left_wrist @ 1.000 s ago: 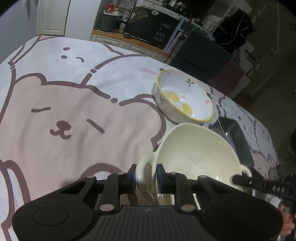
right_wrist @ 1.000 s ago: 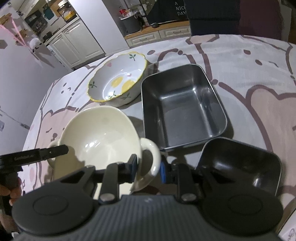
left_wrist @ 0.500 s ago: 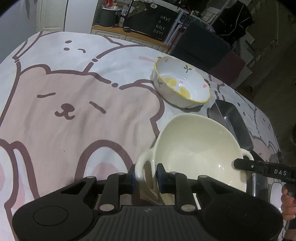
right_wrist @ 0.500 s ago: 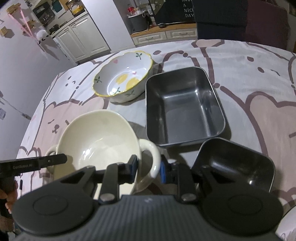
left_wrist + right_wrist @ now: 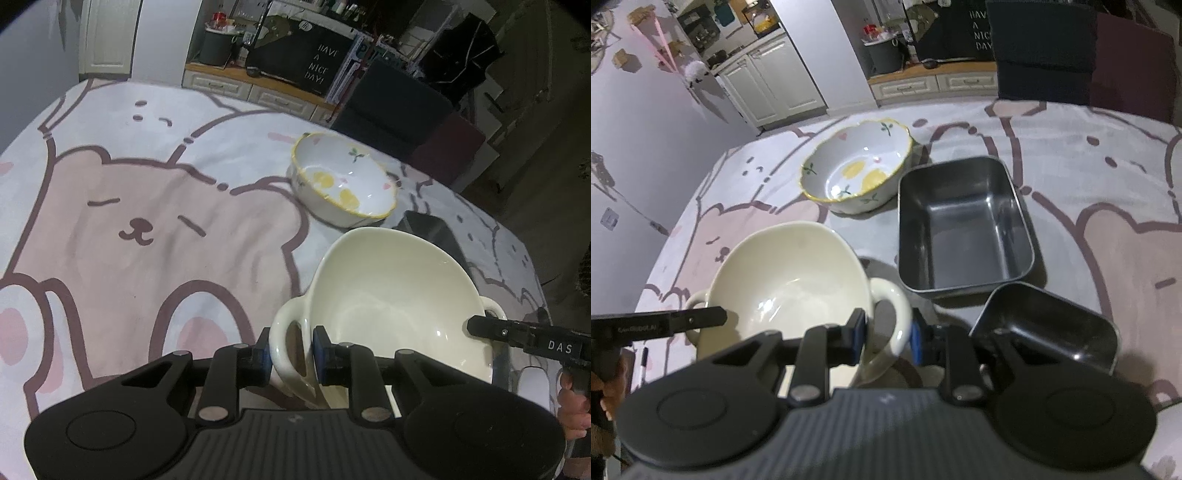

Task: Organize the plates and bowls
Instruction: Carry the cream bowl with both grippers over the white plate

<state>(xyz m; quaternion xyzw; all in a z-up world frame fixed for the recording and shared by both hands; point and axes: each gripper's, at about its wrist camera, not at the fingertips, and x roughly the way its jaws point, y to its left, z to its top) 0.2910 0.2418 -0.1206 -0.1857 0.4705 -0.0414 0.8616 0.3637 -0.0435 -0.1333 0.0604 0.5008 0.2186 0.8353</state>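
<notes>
both claws clamped on the cream two-handled bowl, one handle each, bowl above the bench.

left claw point(image 5: 290, 356) narrow, pads pinching the cream bowl point(image 5: 395, 299) by its left loop handle; right claw point(image 5: 888, 334) narrow too, pinching the same cream bowl point(image 5: 786, 280) by its right loop handle. bowl sits tilted between the two claws, empty, over the bear-print cloth point(image 5: 147, 221) on the bench. flower bowl point(image 5: 857, 171) with yellow rim sits on the cloth beyond it, apart. large steel tray point(image 5: 964, 225) just right of the flower bowl, rims close, cannot tell if touching. small steel tray point(image 5: 1049, 325) nearer the camera, tilted, beside the right claw, its far edge at the large tray's near wall. a hand point(image 5: 572, 410) shows at the right edge of the left view.
</notes>
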